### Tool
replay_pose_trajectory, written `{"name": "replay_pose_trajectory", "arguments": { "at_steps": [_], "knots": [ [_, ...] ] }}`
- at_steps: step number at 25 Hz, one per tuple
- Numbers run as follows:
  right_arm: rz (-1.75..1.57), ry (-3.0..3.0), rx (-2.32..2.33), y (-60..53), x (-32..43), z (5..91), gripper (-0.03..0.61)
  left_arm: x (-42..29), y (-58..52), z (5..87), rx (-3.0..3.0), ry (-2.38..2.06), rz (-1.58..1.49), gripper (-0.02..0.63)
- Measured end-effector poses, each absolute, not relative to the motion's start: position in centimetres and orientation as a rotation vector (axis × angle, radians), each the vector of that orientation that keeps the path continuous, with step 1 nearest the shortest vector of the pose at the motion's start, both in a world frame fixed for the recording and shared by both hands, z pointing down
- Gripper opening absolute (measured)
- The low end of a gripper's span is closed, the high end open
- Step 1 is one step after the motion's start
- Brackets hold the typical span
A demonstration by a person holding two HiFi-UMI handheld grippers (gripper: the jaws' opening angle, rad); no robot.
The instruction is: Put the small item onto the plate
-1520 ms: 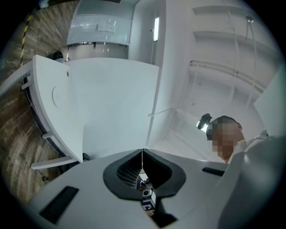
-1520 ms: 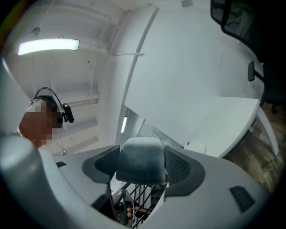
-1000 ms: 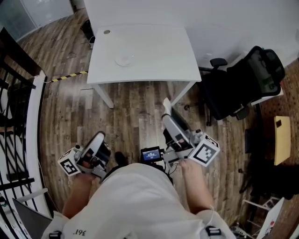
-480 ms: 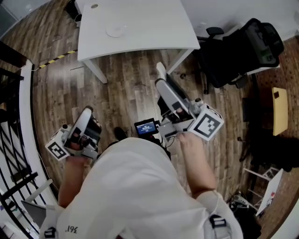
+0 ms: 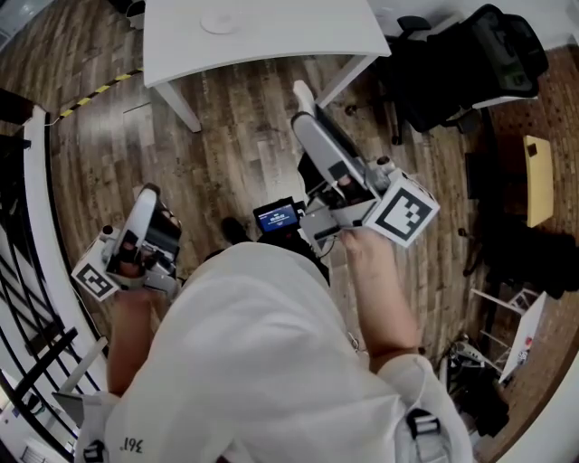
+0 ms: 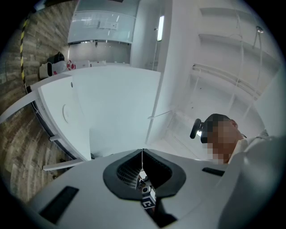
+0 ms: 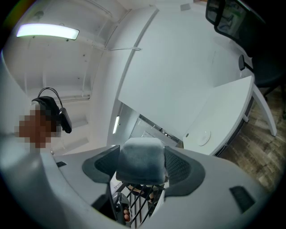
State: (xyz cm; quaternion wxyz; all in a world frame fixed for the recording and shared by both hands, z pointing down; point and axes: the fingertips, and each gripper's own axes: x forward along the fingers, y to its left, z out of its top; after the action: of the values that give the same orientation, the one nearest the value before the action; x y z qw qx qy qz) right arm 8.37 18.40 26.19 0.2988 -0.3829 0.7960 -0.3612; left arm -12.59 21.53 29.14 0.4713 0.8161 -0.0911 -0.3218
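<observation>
In the right gripper view my right gripper is shut on a small grey-white soft block, which fills the gap between the dark pads. The white plate lies far off on the white table. From the head view, the right gripper points toward the table, well short of the plate at the top edge. Low on the left, the left gripper is held over the floor. Seen in its own view, the left gripper has its jaws pressed together with nothing between them.
A black office chair stands right of the table. A yellow board lies at the far right, and a black railing runs along the left. Yellow-black tape marks the wooden floor near the table leg.
The table and plate have slid toward the top edge of the head view. The right gripper has risen in the frame with the block; the left has drifted left.
</observation>
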Motion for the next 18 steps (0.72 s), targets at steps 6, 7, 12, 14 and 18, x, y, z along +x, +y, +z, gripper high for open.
{"name": "replay_pose_trajectory", "arguments": {
  "at_steps": [6,7,12,14,18],
  "knots": [
    [-0.973,2.13,-1.017,18.3,6.9,26.8,0.318,-13.4,21.5,29.7,1.994,-0.212,-0.794,0.006],
    [-0.976,2.135,-1.02,18.1,6.5,26.8,0.317,-13.7,21.4,29.7,1.992,-0.21,-0.796,0.006],
    [-0.978,2.161,-1.026,16.0,4.3,26.2,0.318,-15.7,20.0,29.6,1.977,-0.215,-0.809,0.006],
    [-0.984,2.175,-1.02,15.2,4.0,26.4,0.317,-15.8,19.4,29.7,1.975,-0.226,-0.811,0.006],
    [-1.005,2.188,-1.014,12.5,4.2,27.3,0.316,-15.7,17.4,30.1,1.978,-0.252,-0.813,0.006]
  ]
}}
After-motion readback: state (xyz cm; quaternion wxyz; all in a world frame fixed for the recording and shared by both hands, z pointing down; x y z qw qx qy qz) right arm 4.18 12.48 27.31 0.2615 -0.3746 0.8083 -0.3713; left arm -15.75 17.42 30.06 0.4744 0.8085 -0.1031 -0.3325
